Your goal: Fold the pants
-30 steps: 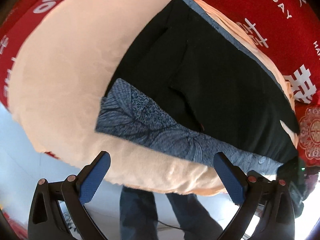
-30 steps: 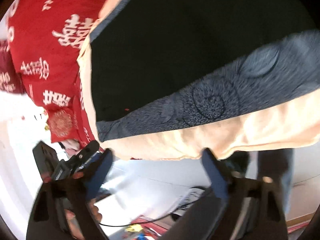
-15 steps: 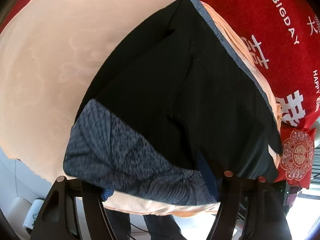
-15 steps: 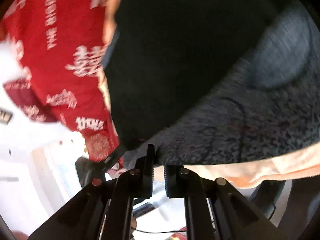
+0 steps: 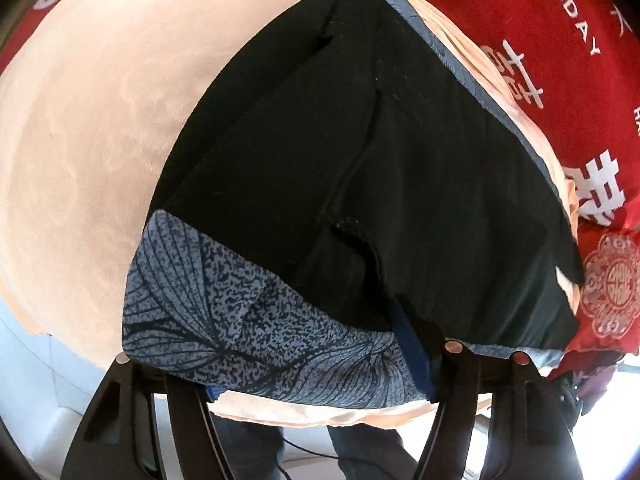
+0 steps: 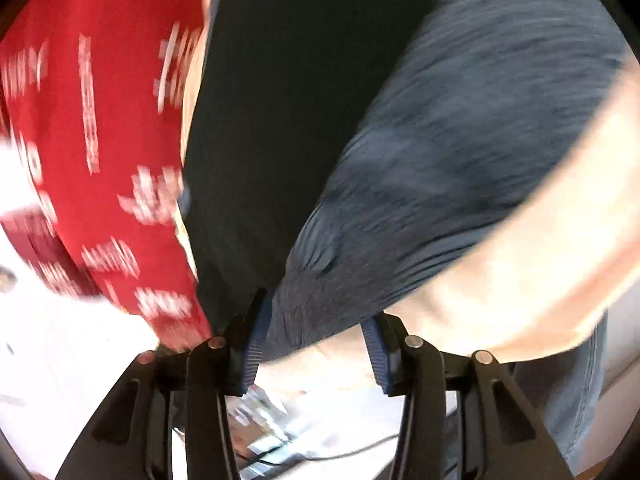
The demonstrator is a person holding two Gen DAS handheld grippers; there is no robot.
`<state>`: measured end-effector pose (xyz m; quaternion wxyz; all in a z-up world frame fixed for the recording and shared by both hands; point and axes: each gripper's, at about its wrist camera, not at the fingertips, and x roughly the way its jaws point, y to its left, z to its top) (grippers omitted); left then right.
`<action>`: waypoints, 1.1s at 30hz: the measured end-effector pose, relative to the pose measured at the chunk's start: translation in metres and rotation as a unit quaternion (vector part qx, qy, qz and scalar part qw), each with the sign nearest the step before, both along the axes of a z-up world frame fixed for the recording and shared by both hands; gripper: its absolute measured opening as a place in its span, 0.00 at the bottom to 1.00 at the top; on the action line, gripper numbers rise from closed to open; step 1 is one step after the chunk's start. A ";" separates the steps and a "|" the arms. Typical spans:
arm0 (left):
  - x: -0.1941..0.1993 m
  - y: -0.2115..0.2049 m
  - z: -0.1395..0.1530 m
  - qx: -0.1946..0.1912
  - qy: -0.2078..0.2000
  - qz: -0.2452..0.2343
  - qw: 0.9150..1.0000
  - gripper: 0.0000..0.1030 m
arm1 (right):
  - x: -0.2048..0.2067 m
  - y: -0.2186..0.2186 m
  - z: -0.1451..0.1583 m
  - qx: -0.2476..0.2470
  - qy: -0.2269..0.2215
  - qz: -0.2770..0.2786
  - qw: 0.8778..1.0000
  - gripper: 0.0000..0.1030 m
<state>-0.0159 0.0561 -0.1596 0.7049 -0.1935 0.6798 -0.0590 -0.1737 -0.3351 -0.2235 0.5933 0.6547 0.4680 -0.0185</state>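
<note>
Black pants (image 5: 400, 168) lie flat on peach cloth (image 5: 88, 112) for folding; left gripper (image 5: 316, 364) spread wide around their patterned hem (image 5: 256, 320); right gripper (image 6: 316, 352) parted at the hem, ready to pinch.

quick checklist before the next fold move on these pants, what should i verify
1. Left gripper over the patterned band of the pants: ok, the band lies across its open jaws.
2. Left grip closed on cloth: not ok, jaws are spread wide.
3. Right gripper at the pants' edge: ok, band cloth sits between its jaws.
4. Right grip closed: not ok, jaws are apart.
5. Peach sheet kept out of either grip: cannot tell, it lies directly under the band at both grippers.
6. Right view sharp enough to judge: not ok, it is motion blurred.
</note>
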 end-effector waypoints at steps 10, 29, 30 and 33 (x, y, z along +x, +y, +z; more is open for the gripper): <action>0.032 -0.008 0.069 0.014 -0.026 0.015 0.999 0.39 | 0.074 -0.021 0.081 -0.092 -0.007 0.146 0.985 0.07; 0.262 -0.050 -0.012 0.176 -0.089 0.094 0.976 0.76 | 0.373 -0.087 0.041 -0.194 -0.006 0.335 0.922 0.10; 0.264 -0.049 -0.011 0.184 -0.086 0.092 0.975 0.76 | 0.379 -0.087 0.030 -0.191 0.000 0.335 0.923 0.09; 0.263 -0.038 0.013 0.180 -0.091 0.092 0.975 0.76 | 0.386 -0.094 0.025 -0.158 0.005 0.312 0.937 0.08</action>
